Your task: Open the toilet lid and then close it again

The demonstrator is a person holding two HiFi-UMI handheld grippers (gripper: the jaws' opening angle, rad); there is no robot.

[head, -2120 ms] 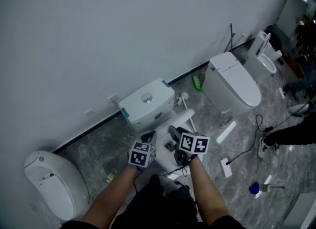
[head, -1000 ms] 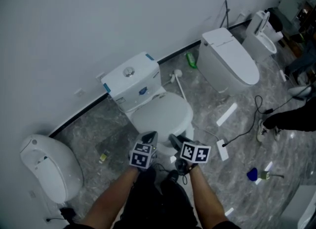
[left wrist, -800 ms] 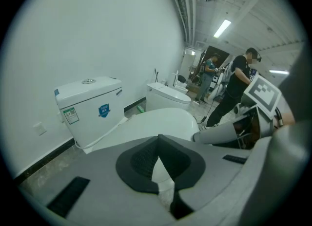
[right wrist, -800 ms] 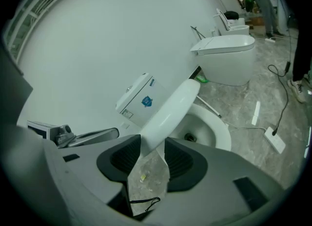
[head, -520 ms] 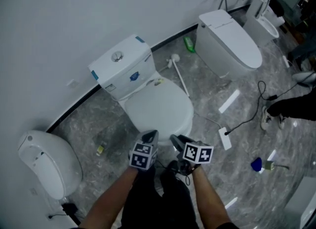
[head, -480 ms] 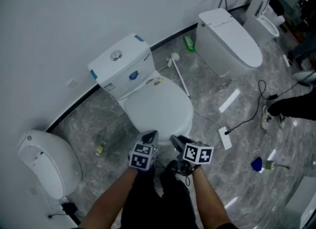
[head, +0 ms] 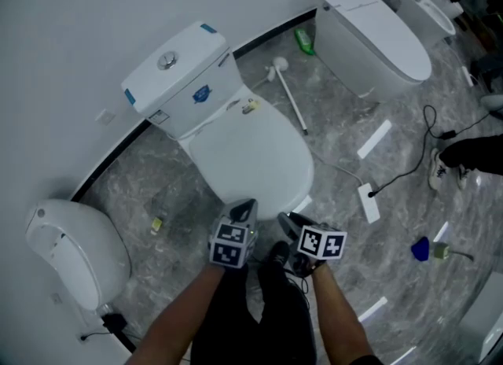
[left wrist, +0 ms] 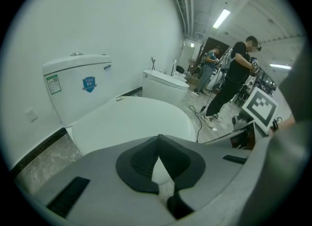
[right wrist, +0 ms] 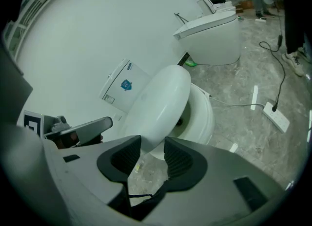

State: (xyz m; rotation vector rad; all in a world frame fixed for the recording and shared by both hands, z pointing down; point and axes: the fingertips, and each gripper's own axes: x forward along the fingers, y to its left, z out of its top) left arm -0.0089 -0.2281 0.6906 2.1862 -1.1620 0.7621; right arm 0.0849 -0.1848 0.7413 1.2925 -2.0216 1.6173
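Head view: the white oval plastic toilet lid (head: pixel 247 159) lies shut just before the white ceramic cistern (head: pixel 177 80). Near its rim farthest from the cistern, the right claw (head: pixel 287 222) stands apart, probably to catch the edge. The left claw (head: pixel 243 211) is pinched together, empty.

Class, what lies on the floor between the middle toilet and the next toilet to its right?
A white long-handled brush and, nearer the wall, a green bottle; the head view shows both.

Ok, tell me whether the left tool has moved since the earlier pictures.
Yes. In the head view the left tool sat close to the cistern earlier; it has since drawn back to the front edge of the toilet lid.
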